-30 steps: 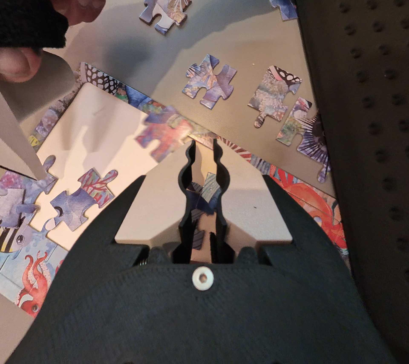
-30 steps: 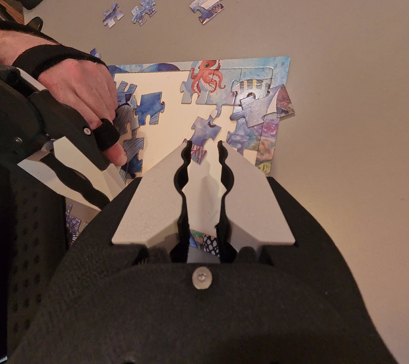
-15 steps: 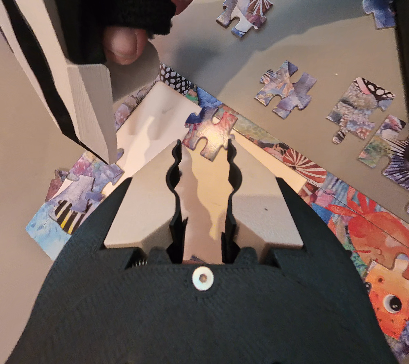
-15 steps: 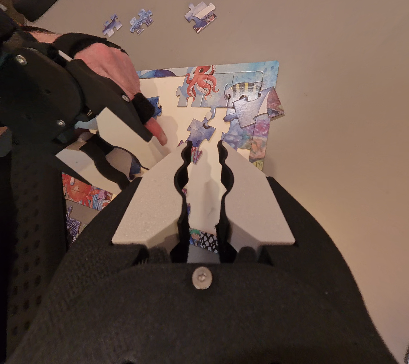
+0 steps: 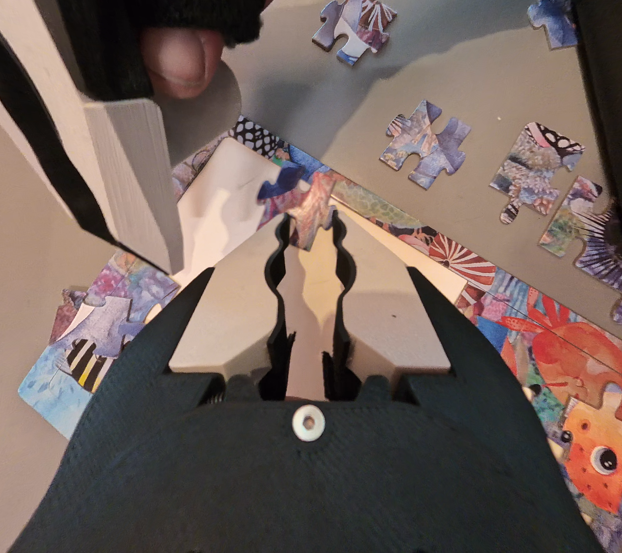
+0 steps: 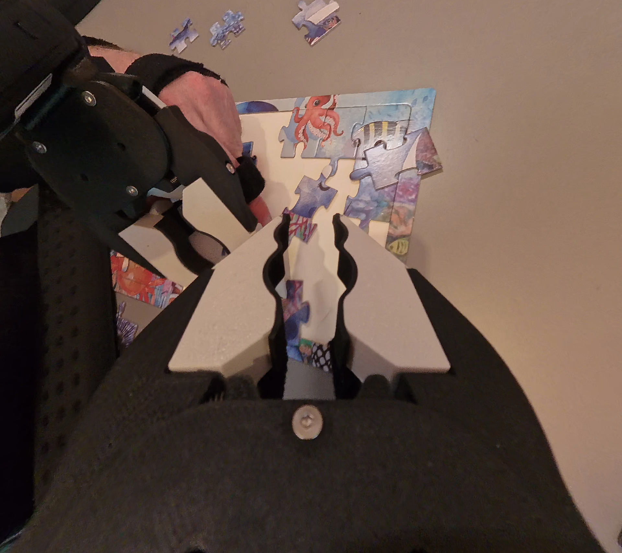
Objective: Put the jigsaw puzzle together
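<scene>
The puzzle tray [image 5: 218,200] has a cream floor and a sea-picture border; it also shows in the right wrist view [image 6: 269,146]. My left gripper [image 5: 310,216] has its jaws narrowed around a blurred pink and blue puzzle piece [image 5: 308,204] at the tray's far edge. The same piece [image 6: 296,311] shows through my right gripper's gap. My right gripper [image 6: 309,217] hangs open and empty above the tray; one of its white fingers [image 5: 134,183] points down at the tray. Octopus and striped fish pieces [image 6: 380,129] sit in place. A ray piece [image 6: 387,163] lies askew on them.
Several loose pieces lie on the grey table beyond the tray [image 5: 425,150] [image 5: 356,22] [image 5: 535,166], three more on the other side [image 6: 316,20]. A loose blue piece [image 6: 309,197] lies inside the tray. A black perforated surface [image 5: 599,99] borders the table. Across from one pair of fingers to the other is roughly 8 cm. The ray piece [image 6: 387,163] is about 7 cm from my right fingertips and 12 cm from my left. It turns up in the left wrist view [image 5: 104,323] as well.
The left gripper opened wide, moved towards the tray's spotted corner, then narrowed its jaws around the pink and blue piece, which has turned. The right gripper drew back a little, still open.
</scene>
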The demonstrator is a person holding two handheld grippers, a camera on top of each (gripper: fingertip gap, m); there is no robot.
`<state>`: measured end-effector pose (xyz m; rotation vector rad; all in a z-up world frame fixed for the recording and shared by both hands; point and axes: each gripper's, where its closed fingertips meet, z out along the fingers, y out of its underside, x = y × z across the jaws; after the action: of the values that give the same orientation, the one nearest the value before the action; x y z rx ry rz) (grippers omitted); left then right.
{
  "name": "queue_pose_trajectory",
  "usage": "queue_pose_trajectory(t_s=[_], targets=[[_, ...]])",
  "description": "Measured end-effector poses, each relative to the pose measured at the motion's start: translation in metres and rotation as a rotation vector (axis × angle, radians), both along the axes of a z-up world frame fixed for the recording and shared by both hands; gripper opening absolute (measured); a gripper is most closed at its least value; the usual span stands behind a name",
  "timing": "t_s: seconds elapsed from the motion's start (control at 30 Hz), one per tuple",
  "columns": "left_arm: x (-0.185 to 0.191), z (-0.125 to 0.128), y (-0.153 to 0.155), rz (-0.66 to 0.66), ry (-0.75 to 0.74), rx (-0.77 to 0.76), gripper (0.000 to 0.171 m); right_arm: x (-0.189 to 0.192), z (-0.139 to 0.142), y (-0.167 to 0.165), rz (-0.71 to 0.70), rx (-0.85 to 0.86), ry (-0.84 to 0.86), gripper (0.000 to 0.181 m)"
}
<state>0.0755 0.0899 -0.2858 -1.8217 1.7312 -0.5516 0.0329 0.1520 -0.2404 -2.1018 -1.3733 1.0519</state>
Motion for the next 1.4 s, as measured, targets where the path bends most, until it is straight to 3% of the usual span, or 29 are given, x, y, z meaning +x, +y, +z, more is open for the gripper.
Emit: queue_pose_trajectory(t_s=[0.2, 0.4, 0.6, 0.93, 1.1, 1.2, 1.4], targets=[[-0.001, -0.001, 0.000, 0.011, 0.014, 0.011, 0.021, 0.026, 0.010, -0.015, 0.041, -0.020, -0.058, 0.030], [-0.002, -0.001, 0.001, 0.052, 0.018, -0.007, 0.020, 0.057, -0.023, -0.032, 0.119, 0.093, -0.298, 0.053], [-0.015, -0.001, 0.018, 0.148, 0.028, -0.001, 0.020, 0.054, -0.041, -0.047, 0.192, 0.176, -0.355, 0.059], [-0.024, 0.000, 0.021, 0.164, 0.020, -0.020, 0.020, 0.038, -0.047, -0.033, 0.161, 0.261, -0.319, 0.031], [-0.027, 0.002, 0.024, 0.169, 0.013, -0.007, 0.020, 0.038, -0.047, -0.032, 0.156, 0.262, -0.299, 0.029], [-0.036, 0.013, 0.030, 0.192, -0.020, -0.003, 0.026, 0.040, -0.045, -0.031, 0.155, 0.263, -0.287, 0.010], [-0.088, 0.019, 0.039, 0.246, 0.019, 0.003, 0.037, 0.040, -0.041, -0.034, 0.164, 0.266, -0.277, 0.020]])
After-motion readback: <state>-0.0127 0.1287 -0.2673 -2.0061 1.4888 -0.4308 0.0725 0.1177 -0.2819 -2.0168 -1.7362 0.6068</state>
